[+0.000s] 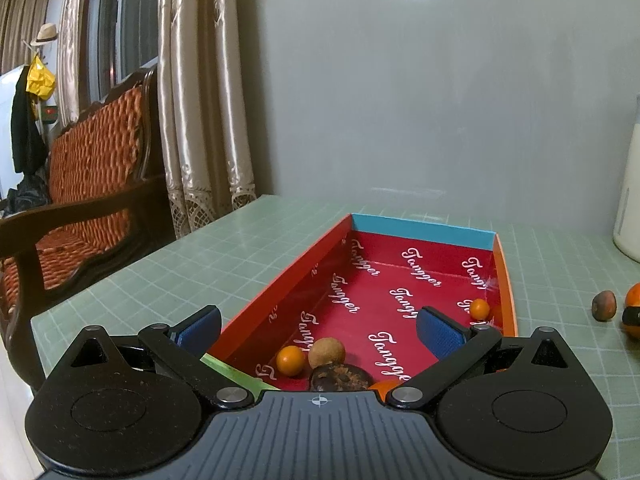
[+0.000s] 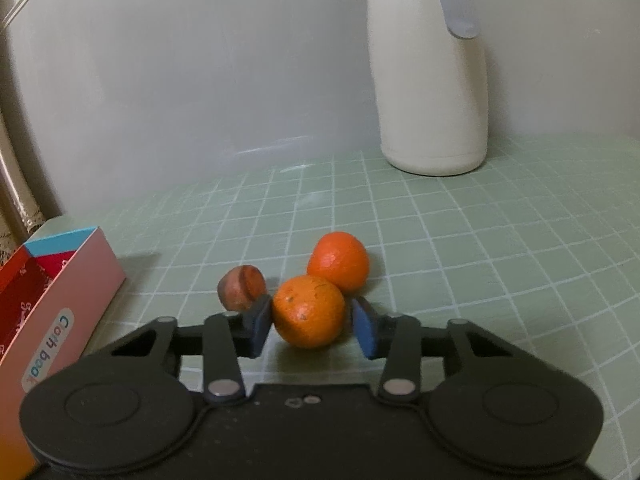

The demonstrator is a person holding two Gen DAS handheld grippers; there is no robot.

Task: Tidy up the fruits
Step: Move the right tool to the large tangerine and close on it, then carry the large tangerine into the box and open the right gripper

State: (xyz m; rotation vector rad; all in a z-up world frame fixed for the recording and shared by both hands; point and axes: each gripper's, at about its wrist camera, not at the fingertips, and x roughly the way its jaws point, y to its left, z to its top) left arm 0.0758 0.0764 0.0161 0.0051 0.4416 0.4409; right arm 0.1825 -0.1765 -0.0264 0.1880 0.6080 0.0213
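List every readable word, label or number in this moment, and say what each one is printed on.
"Tangger": white script repeated over the red lining of the box.
"Cash book", partly blurred, so the reading is uncertain: label on the box's pink outer side.
Small white marks on the box's left inner wall: too small to read.
Jug: no text visible.

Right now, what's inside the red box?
Inside the red box: a small orange fruit, a tan round fruit, a dark wrinkled fruit, another small orange fruit. The left gripper hides the near end.
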